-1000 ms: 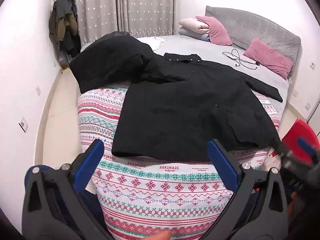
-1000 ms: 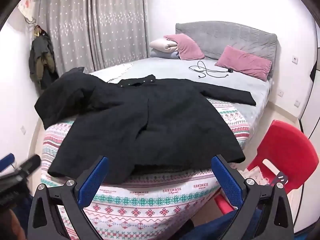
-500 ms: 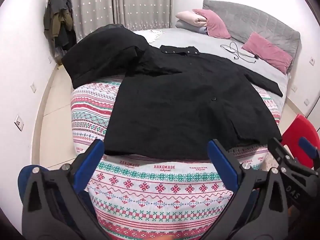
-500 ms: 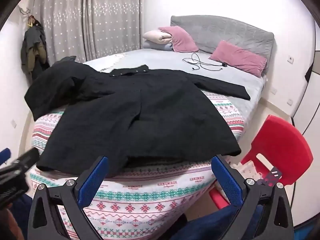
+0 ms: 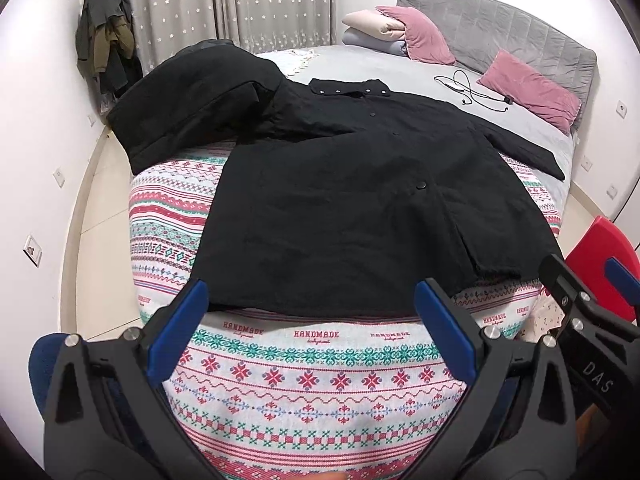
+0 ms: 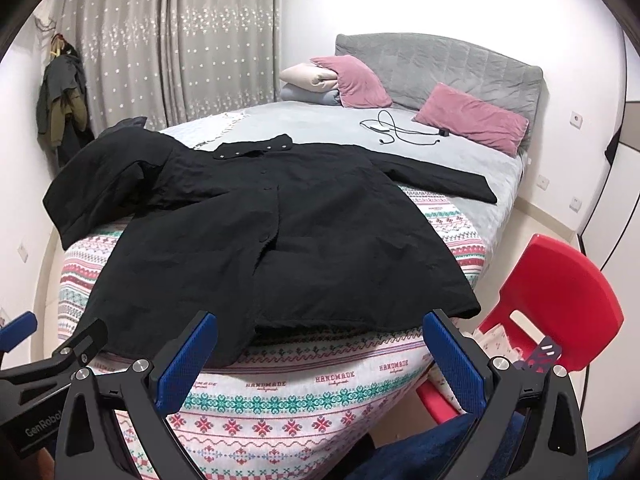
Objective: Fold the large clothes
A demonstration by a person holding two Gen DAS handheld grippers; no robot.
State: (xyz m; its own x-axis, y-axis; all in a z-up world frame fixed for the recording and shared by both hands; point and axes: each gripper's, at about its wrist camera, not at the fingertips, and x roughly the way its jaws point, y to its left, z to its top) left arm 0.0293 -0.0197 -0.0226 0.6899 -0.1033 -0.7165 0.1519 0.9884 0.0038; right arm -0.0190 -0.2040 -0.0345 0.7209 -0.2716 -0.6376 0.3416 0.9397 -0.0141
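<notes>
Coat (image 5: 360,208) L sleeve bunched, cuff hidden.

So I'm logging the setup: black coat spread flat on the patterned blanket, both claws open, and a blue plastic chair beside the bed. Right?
Not quite: the chair is red, not blue, as the right wrist view shows. The black coat does lie spread on the patterned blanket, and the left claw and right claw are open.

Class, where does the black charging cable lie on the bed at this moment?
The black charging cable lies loose on the grey bedsheet, just ahead of the nearer pink velvet pillow and beyond the black coat's collar.
</notes>
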